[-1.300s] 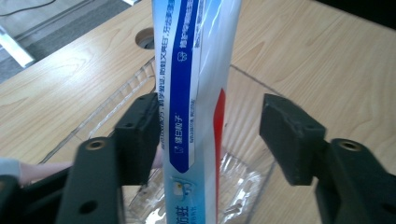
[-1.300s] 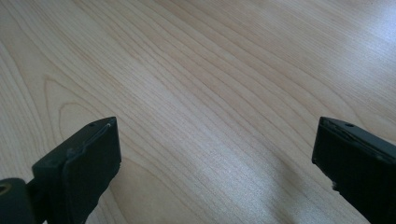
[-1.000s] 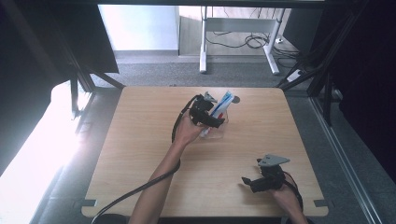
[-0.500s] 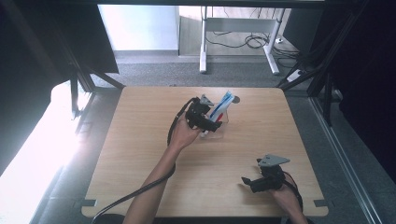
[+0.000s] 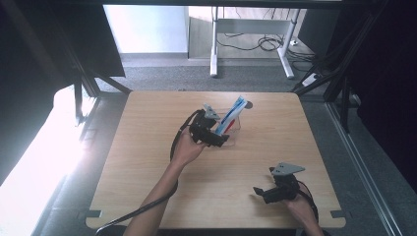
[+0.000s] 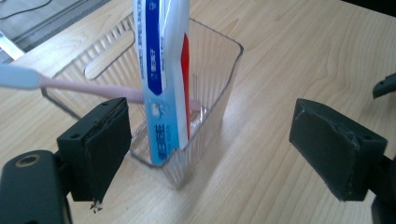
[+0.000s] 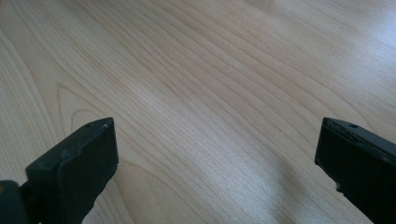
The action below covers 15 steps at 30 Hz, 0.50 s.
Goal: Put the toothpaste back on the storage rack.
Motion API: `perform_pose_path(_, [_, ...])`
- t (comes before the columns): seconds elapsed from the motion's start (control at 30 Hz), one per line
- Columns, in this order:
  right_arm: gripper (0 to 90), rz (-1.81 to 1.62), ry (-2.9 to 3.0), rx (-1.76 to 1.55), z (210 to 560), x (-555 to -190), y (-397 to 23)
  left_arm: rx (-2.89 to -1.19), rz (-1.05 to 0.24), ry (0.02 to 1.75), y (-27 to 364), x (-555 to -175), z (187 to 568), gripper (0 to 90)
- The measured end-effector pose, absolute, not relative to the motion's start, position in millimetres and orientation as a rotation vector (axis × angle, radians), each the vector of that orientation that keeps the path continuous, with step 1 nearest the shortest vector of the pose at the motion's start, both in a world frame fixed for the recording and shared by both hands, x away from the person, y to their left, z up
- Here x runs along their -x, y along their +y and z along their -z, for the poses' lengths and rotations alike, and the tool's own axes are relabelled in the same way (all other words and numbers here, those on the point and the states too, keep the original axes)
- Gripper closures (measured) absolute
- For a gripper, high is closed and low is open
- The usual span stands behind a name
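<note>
A clear ribbed plastic holder stands on the wooden table, seen in the high view as a faint holder at mid-table. A blue, white and red toothpaste tube leans upright inside it; the same tube tilts to the right from above. A pink toothbrush with a white end lies across the holder. My left gripper is open, its jaws wide on either side of the holder's near corner and touching nothing. From above, the left gripper sits just left of the holder. My right gripper is open over bare wood, and the right gripper is near the front right edge.
The table's edges drop to a grey floor all around. A white desk frame and cables stand beyond the far edge. Dark frame posts flank the table. A cable trails from the left gripper past the forearm.
My left gripper has drawn back a little toward the person, away from the tube, which stays leaning in the holder. The right gripper has not moved.
</note>
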State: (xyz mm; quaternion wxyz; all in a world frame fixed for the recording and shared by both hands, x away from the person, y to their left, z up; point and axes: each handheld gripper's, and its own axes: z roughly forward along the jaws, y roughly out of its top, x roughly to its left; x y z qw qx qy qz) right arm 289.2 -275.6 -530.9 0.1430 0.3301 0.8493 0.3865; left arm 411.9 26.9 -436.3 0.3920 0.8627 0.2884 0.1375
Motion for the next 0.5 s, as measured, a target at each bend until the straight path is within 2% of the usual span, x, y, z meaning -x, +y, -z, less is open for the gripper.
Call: perform_pose_path(0.5, [0.0,-1.106,2.451,-0.952,532,-289,-274,-2.179,-0.370,0.756,59,-386,441,13.2])
